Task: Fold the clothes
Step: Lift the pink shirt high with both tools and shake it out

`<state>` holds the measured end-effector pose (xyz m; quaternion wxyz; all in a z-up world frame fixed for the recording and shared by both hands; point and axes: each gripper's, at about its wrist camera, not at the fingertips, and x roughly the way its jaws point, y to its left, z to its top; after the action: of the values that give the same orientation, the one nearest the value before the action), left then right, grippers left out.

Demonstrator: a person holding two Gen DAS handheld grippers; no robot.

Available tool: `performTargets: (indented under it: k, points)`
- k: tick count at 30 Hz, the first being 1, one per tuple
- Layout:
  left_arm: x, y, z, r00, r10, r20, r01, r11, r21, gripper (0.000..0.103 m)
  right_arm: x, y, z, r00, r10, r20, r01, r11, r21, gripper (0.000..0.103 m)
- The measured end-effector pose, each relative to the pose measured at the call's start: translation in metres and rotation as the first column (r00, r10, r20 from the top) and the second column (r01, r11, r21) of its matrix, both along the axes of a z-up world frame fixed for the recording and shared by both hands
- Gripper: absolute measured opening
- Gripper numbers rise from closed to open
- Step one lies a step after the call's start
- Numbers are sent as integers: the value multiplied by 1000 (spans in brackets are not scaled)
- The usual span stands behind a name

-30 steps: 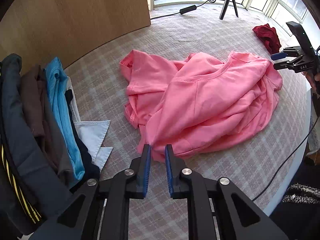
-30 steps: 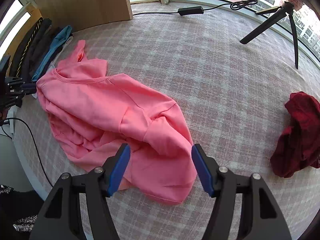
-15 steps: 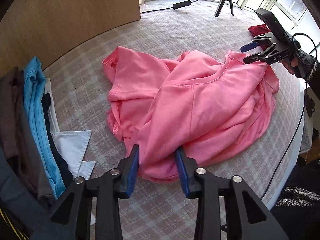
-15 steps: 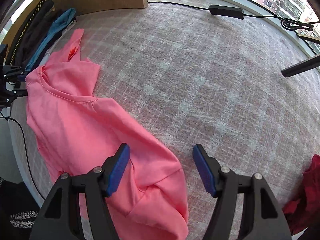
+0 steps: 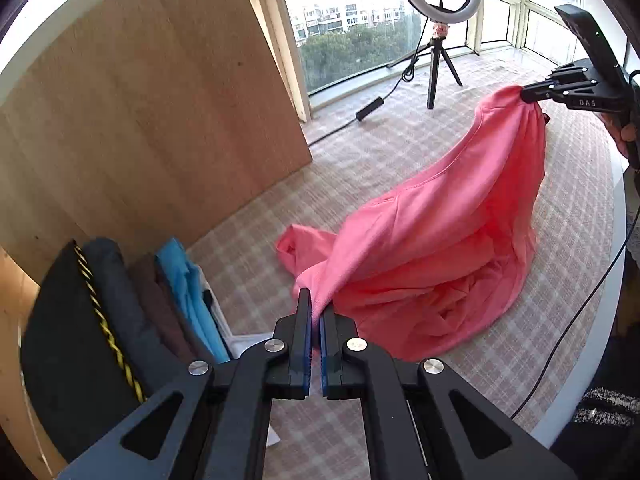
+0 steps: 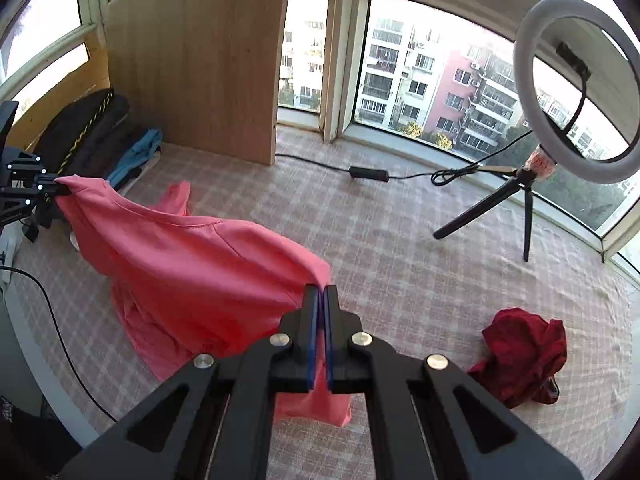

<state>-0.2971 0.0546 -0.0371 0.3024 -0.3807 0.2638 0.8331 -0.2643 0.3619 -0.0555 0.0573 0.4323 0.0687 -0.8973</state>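
The pink shirt [image 5: 440, 240] is held up off the checked cloth surface [image 6: 400, 248] at two pts, w/ its lower part bunched on that surface. The left gripper [image 5: 315, 312] is clamped on one shoulder edge; the right gripper [image 6: 321, 304] is clamped on the other. A sagging span of fabric is seen btwn them.

Step in hand, as judged: the garment is being lifted and stretched so it can be laid flat. For this to be done well, both grips should be kept tight, the grippers drawn apart evenly until the top edge is taut, and the hem let down first w/o twist. The red garment [image 6: 524, 352] and the stacked clothes [image 5: 120, 312] should be kept clear of.
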Motion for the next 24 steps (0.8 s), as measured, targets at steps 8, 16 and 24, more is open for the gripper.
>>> performTargets:
  k: [8, 16, 24]
  points:
    - [70, 8, 217, 914, 51, -403, -70, 997, -34, 2, 72, 0, 224, 898, -27, -440, 70, 994, 82, 2]
    - [155, 12, 334, 809, 114, -577, -164, 986, -35, 2, 167, 12, 368, 786, -9, -618, 51, 997, 50, 1]
    - [153, -8, 231, 904, 157, -398, -230, 963, -142, 2, 130, -50, 161, 947, 245, -207, -263, 962, -66, 35]
